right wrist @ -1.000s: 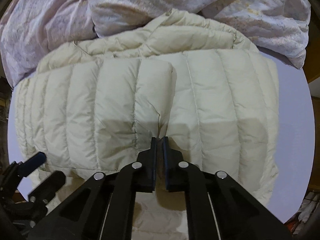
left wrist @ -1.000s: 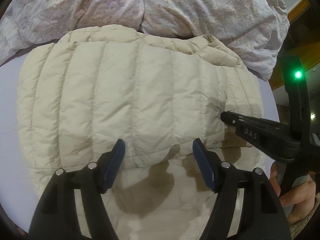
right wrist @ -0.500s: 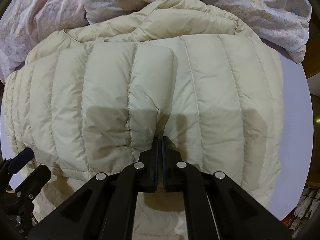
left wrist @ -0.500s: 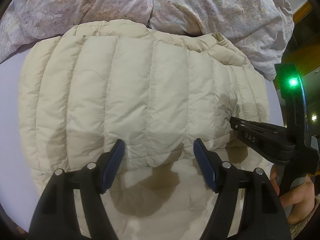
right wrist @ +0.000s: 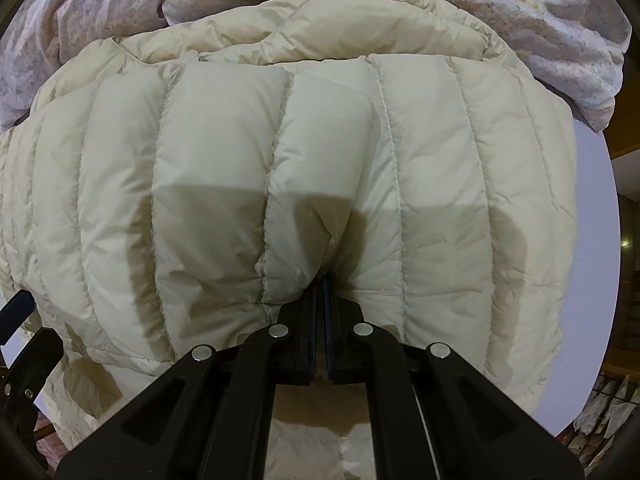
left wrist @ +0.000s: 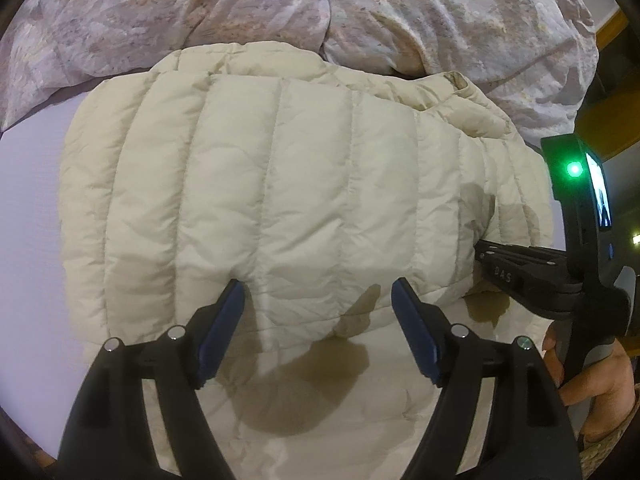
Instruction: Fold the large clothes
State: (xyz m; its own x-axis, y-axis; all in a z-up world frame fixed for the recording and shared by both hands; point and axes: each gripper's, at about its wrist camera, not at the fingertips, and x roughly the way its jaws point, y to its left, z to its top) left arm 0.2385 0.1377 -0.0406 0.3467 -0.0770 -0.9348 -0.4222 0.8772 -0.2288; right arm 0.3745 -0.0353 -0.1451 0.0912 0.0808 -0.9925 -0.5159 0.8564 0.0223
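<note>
- Crumpled behind everything in my left wrist view is a pale patterned duvet [left wrist: 420, 20], and below it a plain lilac bed sheet [left wrist: 28, 184] carries the cream quilted jacket [left wrist: 304, 200].
- From this side the jacket lies folded over itself, its upper layer ending in a puffy edge just ahead of my fingers, with a flatter layer beneath.
- My left hand-held gripper [left wrist: 318, 320] has its jaws opening wide; the folded edge sits between the blue pads [left wrist: 222, 324], but they do not press on it.
- At the right edge of this view I see my right hand-held gripper [left wrist: 486, 254] poking into the jacket's side, its green light lit, and my right hand [left wrist: 584, 376] around the handle.
- Looking from my right wrist, the jacket [right wrist: 224, 152] fills nearly the whole picture, with the duvet [right wrist: 560, 20] above it and the sheet [right wrist: 596, 280] showing at the right.
- My right hand-held gripper [right wrist: 321, 280] is clamped tight, its jaws pinching a thin fold of the jacket's upper layer (the fabric puckers around the tips).
- Low at the left edge, part of my left hand-held gripper [right wrist: 18, 312] shows beside the jacket.
</note>
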